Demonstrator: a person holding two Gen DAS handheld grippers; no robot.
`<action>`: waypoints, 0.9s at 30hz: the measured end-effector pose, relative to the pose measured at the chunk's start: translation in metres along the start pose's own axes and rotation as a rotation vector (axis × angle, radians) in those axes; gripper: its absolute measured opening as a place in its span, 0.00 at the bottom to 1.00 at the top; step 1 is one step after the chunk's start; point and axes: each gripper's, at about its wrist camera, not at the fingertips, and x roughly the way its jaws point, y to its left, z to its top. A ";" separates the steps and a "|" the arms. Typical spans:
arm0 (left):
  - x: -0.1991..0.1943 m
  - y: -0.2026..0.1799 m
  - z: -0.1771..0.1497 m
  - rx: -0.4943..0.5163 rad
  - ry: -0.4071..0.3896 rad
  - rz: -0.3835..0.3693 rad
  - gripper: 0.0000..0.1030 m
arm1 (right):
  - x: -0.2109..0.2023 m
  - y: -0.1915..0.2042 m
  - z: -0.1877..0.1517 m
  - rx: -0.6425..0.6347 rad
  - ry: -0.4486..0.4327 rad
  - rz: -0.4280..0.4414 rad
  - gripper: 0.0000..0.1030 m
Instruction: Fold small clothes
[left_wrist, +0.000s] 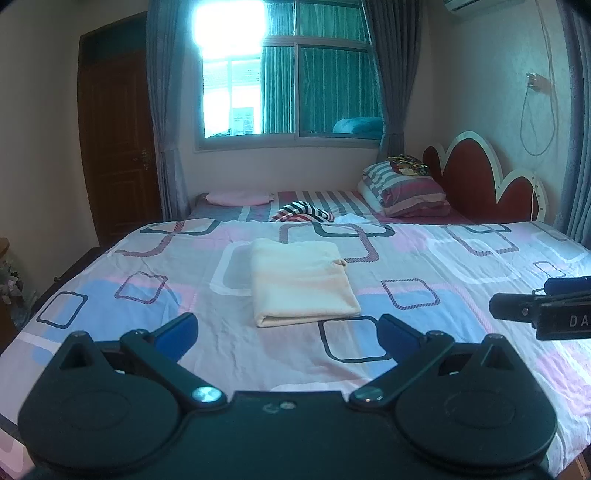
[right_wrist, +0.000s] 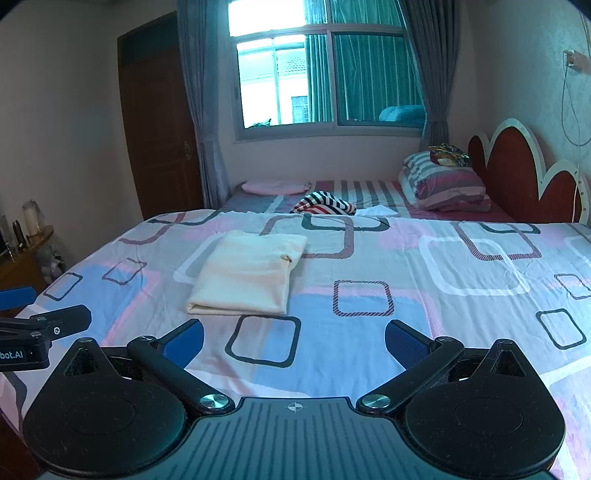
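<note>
A cream garment (left_wrist: 301, 282) lies folded into a neat rectangle on the patterned bed sheet (left_wrist: 424, 266); it also shows in the right wrist view (right_wrist: 247, 275). My left gripper (left_wrist: 288, 338) is open and empty, held just short of the garment's near edge. My right gripper (right_wrist: 294, 341) is open and empty, to the right of the garment and short of it. A crumpled striped garment (left_wrist: 301, 214) lies farther back on the bed, also in the right wrist view (right_wrist: 325, 205). The right gripper's side shows at the left wrist view's right edge (left_wrist: 546, 310).
A stack of striped pillows (left_wrist: 406, 190) sits at the red headboard (left_wrist: 480, 177). A pink pillow (left_wrist: 238, 198) lies at the far left of the bed. A brown door (left_wrist: 118, 147) and a window (left_wrist: 291, 74) are behind. A wooden shelf (right_wrist: 22, 254) stands left of the bed.
</note>
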 end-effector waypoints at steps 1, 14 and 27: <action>0.000 0.000 0.000 0.000 0.001 0.001 1.00 | 0.000 0.000 0.000 0.000 0.001 -0.001 1.00; 0.003 0.003 0.001 -0.001 0.003 0.001 1.00 | 0.002 0.003 -0.001 -0.004 0.007 0.001 1.00; 0.006 0.006 0.001 0.003 -0.004 0.009 1.00 | 0.007 0.006 0.000 -0.010 0.010 0.008 1.00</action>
